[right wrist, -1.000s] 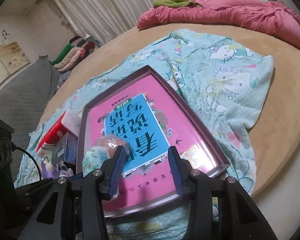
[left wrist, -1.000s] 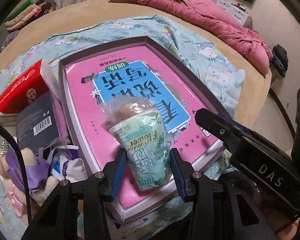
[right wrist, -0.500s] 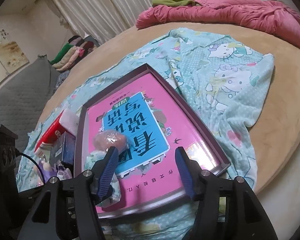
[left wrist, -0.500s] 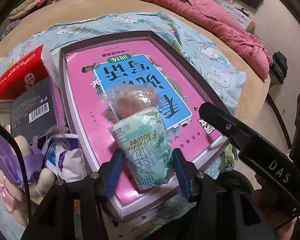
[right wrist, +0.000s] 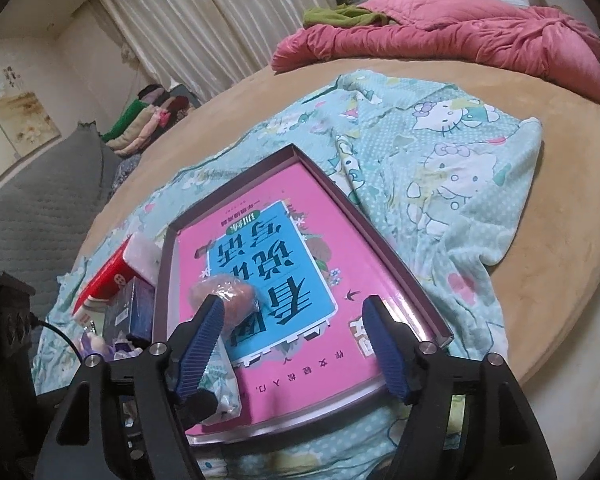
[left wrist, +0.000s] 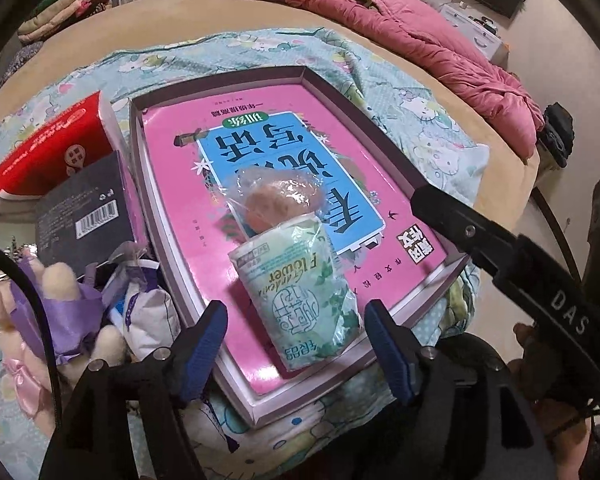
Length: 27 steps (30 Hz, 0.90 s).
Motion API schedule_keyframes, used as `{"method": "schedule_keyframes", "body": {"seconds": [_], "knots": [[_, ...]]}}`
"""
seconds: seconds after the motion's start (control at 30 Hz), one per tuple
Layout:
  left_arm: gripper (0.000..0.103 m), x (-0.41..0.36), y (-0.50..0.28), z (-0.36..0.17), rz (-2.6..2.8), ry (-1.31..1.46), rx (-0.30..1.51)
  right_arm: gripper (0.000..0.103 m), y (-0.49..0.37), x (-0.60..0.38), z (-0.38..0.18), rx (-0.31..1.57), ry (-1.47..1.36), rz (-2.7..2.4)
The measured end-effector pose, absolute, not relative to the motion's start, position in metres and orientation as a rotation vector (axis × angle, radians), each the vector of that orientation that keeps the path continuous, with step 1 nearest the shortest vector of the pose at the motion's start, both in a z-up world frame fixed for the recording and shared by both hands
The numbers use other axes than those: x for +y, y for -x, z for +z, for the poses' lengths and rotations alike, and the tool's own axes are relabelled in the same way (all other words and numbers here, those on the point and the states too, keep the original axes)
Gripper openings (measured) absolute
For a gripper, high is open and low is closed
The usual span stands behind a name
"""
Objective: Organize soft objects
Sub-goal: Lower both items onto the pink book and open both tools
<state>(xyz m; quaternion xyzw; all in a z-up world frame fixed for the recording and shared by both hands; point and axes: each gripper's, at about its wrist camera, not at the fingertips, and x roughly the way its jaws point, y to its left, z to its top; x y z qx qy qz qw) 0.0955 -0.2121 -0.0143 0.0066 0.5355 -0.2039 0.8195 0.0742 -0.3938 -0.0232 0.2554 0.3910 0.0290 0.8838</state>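
**A:** What am I looking at, biggest thing first?

**B:** I'm seeing a shallow box (left wrist: 384, 140) filling the middle of the left wrist view, a pink book (left wrist: 172, 184) lying inside. On it, lower centre, a green tissue pack (left wrist: 300, 292) is lying lengthwise, running away from my left gripper (left wrist: 296, 344).

**A:** Is either gripper holding anything?

**B:** No. Both are gaping wide, holding nothing. The left is straddling the pack's near end; my right gripper (right wrist: 292, 340) is hanging further right, so I'm judging the left nearer.
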Motion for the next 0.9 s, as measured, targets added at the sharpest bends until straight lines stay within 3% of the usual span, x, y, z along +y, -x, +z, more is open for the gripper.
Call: {"method": "schedule_keyframes", "body": {"seconds": [0.13, 0.9], "knots": [[0.078, -0.208, -0.093, -0.005, -0.449, 0.002, 1.109, 0.076, -0.073, -0.398, -0.023, 0.802, -0.544, 0.049], [0.086, -0.149, -0.067, 0.036, -0.359, 0.067, 0.997, 0.083, -0.06, -0.376, 0.017, 0.637, -0.445, 0.096]]}}
